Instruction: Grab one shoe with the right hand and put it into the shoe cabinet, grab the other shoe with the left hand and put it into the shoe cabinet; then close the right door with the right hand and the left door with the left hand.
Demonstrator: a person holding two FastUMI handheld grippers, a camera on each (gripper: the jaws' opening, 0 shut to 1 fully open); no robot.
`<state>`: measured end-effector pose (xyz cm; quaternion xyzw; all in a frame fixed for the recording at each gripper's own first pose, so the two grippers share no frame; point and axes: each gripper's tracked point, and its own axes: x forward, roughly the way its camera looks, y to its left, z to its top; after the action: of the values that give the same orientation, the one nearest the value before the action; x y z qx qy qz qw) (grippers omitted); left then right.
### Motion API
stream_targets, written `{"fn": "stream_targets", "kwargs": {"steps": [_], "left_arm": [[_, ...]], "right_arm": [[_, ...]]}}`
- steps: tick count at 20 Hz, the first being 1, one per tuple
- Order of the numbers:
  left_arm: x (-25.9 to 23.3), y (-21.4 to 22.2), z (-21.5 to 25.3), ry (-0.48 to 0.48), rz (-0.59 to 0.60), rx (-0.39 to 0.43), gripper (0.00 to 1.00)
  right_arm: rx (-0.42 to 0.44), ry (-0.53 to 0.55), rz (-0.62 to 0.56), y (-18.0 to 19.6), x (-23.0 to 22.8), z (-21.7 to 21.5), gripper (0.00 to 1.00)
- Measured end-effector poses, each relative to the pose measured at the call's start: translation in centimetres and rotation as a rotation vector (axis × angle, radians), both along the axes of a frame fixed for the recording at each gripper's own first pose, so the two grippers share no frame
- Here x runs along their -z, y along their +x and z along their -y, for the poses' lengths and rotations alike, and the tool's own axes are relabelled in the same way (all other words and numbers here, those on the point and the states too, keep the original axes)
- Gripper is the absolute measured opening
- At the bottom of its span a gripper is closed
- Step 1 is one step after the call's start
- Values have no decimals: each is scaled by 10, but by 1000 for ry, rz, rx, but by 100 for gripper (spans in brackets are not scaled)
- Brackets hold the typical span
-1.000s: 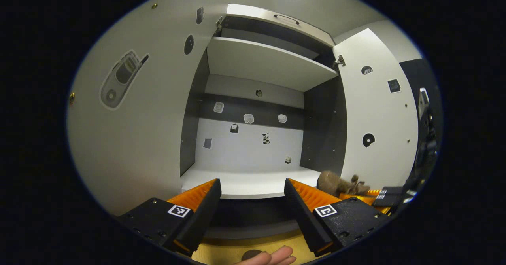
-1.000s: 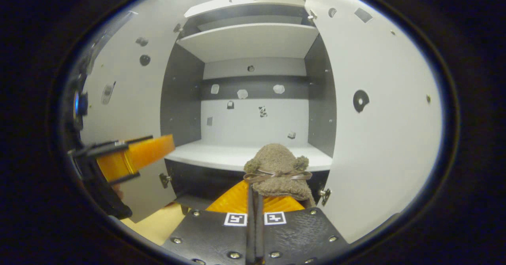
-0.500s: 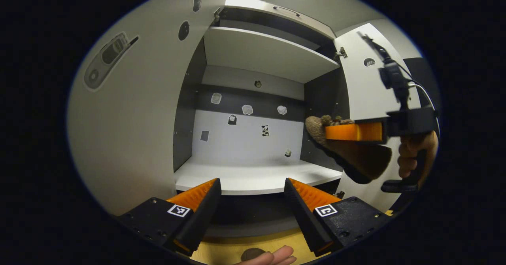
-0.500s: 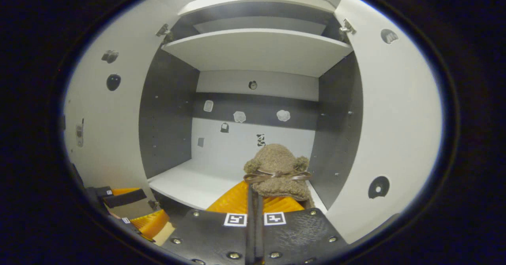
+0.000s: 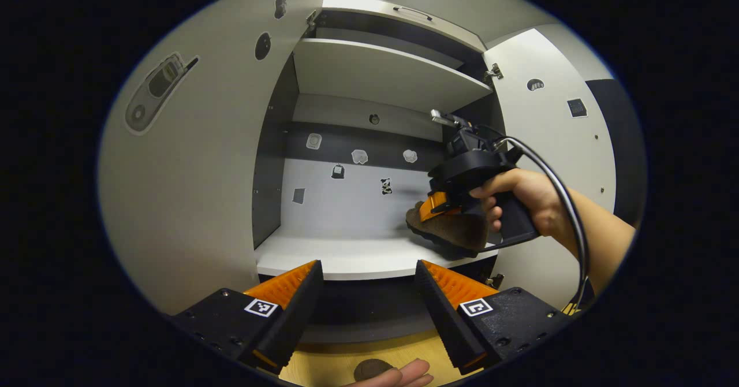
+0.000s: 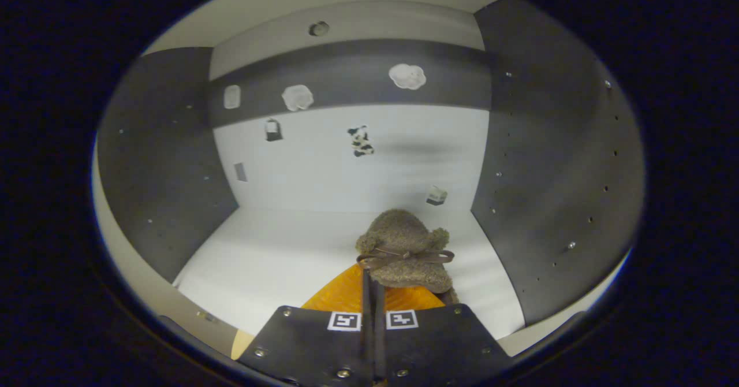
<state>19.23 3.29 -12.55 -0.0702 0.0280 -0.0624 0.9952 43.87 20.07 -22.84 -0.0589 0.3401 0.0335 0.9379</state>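
Fuzzy brown shoe, pinched in the right gripper's closed jaws, hangs over the cabinet shelf, awaiting lowering and release; left gripper waits open.

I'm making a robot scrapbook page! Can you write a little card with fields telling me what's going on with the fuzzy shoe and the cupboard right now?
Shoe: fuzzy brown slipper with a ribbon bow, held just above the lower shelf
Right tool: shut on the slipper, reaching into the cupboard
Left tool: open, holding nothing, in front of the cupboard
Cupboard: white and grey shoe cabinet, right side of the lower shelf under the slipper
Doors: left white door and right white door both open
Not done yet: slipper not released
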Motion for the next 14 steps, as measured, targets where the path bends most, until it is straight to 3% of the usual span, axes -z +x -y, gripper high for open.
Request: {"fn": "stream_targets", "kwargs": {"steps": [3, 6, 13, 14], "left_arm": [[-1, -2, 6, -2, -2, 20, 99], [-3, -2, 7, -4, 5, 18, 99], [-1, -1, 7, 4, -1, 10, 99], [0, 0, 6, 5, -3, 3, 99]], "right_arm": [[10, -97, -13, 25, 10, 16, 1], [27, -81, 9, 40, 11, 11, 1], [-5, -88, -6, 28, 20, -2, 4], [-23, -83, 14, 22, 7, -6, 21]]}}
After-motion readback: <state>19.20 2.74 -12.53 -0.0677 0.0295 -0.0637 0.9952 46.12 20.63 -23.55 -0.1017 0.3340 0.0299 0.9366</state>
